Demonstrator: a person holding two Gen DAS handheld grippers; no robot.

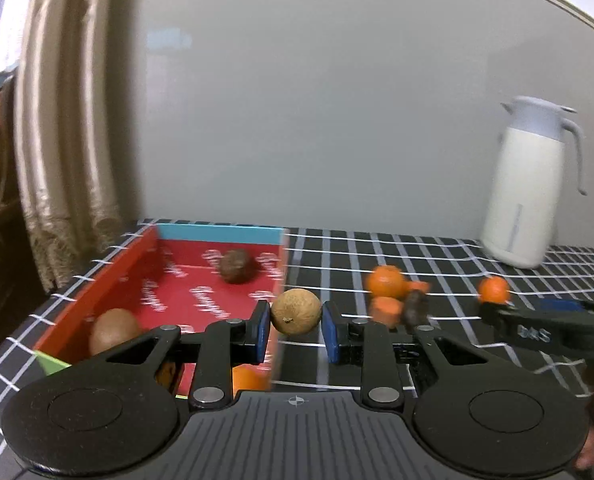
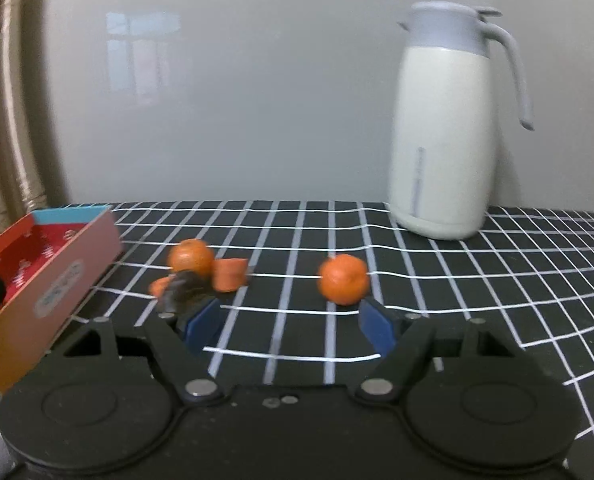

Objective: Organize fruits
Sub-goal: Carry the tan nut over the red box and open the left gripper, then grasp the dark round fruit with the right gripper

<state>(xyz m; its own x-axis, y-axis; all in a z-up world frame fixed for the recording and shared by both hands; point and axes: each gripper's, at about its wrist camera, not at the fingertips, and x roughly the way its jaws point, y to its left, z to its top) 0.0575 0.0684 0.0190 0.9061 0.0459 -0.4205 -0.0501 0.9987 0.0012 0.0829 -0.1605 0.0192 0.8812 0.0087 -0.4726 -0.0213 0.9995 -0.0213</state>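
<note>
tan and round, a fruit [image 1: 296,317] sits clamped between the blue pads of the left gripper [image 1: 296,330], held above the right wall of the red box [image 1: 117,268]. a brown fruit [image 1: 236,266] and a kiwi [image 1: 113,330] lie inside the box. the right gripper [image 2: 291,326] stands open and holds nothing, just short of an orange [image 2: 343,279] on the checked cloth [image 2: 497,280]. another orange [image 2: 191,258] lies near carrot pieces [image 2: 229,274].

You face plain grey wall [image 1: 337,120]; beige curtain [image 1: 69,140] hangs left of it; black grid tablecloth [image 2: 497,280] spreads below wall.
</note>
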